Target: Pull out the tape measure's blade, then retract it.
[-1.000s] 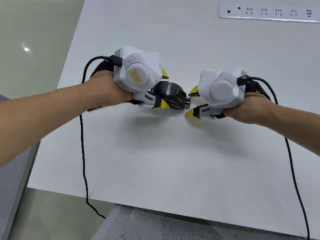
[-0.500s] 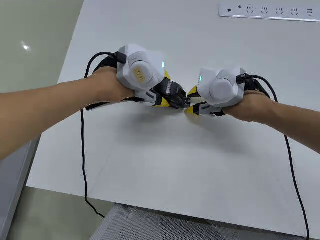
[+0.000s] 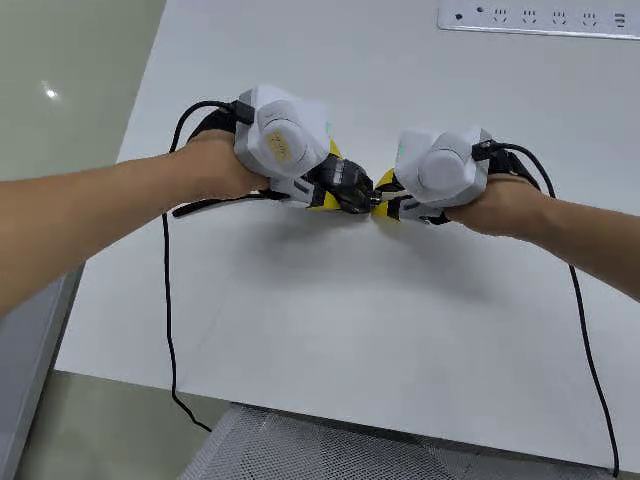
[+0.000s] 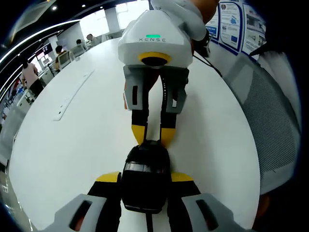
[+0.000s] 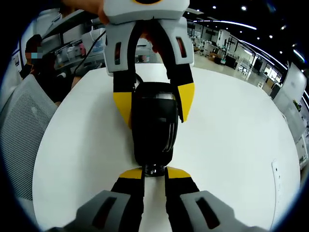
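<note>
Clearly, in the head view, the left gripper (image 3: 335, 190) is holding the tape measure (image 3: 348, 186) low over the table (image 3: 300, 330). Its fingers are clamped on the black case from both sides, so the mouth is facing the right gripper (image 3: 384, 206), which is meeting it nose to nose.

In the left gripper view, the case is sitting squarely between the yellow-tipped fingers, gripped across its flat sides. That hold is probably anchoring the body so a pull does not drag it along. Just beyond the fingers, the right gripper is reaching in, its tips touching the far end of the case.

In the right gripper view, the fingers are drawn nearly together and seem to be pinching the blade hook (image 5: 153, 170) at the case's mouth, directly ahead of them. No length of blade is showing yet, so I am judging the pull as not yet begun.
</note>
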`<state>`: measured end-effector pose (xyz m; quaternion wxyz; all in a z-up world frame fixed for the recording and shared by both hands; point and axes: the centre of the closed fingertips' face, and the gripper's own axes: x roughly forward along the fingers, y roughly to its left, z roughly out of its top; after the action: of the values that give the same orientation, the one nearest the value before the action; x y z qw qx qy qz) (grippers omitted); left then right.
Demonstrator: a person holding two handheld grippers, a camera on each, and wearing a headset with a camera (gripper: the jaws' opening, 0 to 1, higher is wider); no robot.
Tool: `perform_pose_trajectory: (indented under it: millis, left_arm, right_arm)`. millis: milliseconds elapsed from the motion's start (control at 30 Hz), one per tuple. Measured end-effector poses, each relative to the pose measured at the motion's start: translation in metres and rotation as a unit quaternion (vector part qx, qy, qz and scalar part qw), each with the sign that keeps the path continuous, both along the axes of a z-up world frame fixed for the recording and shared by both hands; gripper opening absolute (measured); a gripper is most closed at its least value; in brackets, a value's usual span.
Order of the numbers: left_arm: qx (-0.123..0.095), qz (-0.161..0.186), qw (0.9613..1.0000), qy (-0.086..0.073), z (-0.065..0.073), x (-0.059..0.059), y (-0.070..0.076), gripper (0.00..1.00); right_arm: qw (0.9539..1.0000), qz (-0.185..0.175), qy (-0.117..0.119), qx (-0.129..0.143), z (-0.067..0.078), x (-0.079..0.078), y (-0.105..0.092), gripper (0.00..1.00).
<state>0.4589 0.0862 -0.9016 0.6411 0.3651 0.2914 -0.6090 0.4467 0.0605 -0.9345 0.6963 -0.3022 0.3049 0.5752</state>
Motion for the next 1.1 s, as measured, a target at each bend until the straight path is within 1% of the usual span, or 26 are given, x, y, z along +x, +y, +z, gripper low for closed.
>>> perform_pose_trajectory:
  millis: [67, 100, 200, 267, 433, 600, 733, 933, 1100]
  left_arm:
    - [0.0, 0.001, 1.0, 0.0, -0.0001, 0.0, 0.0, 0.33]
    - [-0.001, -0.001, 1.0, 0.001, 0.0001, 0.0, -0.0001, 0.33]
    - [-0.002, -0.001, 1.0, 0.001, 0.0001, -0.0001, -0.0003, 0.33]
    - [-0.001, -0.003, 1.0, -0.001, 0.0, 0.0, -0.0004, 0.33]
    - [-0.005, -0.005, 1.0, -0.002, 0.0004, -0.0004, -0.0002, 0.32]
    - [-0.005, -0.007, 1.0, 0.0, 0.0009, -0.0006, 0.0004, 0.32]
    - [-0.003, -0.005, 1.0, 0.001, 0.0007, 0.0, 0.0003, 0.32]
    - [-0.001, -0.003, 1.0, 0.003, 0.0009, -0.0001, 0.0004, 0.31]
    - [-0.001, 0.0, 1.0, 0.006, 0.0009, 0.0006, 0.0001, 0.31]
  right_arm:
    - [1.0, 0.0, 0.001, 0.0, -0.0002, -0.0001, 0.0001, 0.16]
    - [1.0, -0.003, 0.006, 0.002, -0.0009, 0.0002, 0.0006, 0.16]
    - [0.9999, 0.0, 0.01, 0.006, -0.0013, 0.0002, 0.0006, 0.15]
    - [0.9999, 0.008, 0.006, 0.006, -0.0015, -0.0001, 0.0009, 0.15]
    - [0.9999, 0.008, 0.007, 0.008, -0.0018, -0.0007, 0.0004, 0.14]
    - [0.9996, 0.022, -0.012, 0.01, -0.0007, -0.0016, -0.0005, 0.13]
    - [0.9995, 0.025, -0.017, 0.008, 0.0004, -0.0008, -0.0019, 0.13]
    - [0.9994, 0.028, -0.018, 0.007, 0.0008, -0.0011, -0.0031, 0.12]
    - [0.9996, 0.026, -0.014, 0.004, -0.0004, 0.0003, -0.0074, 0.12]
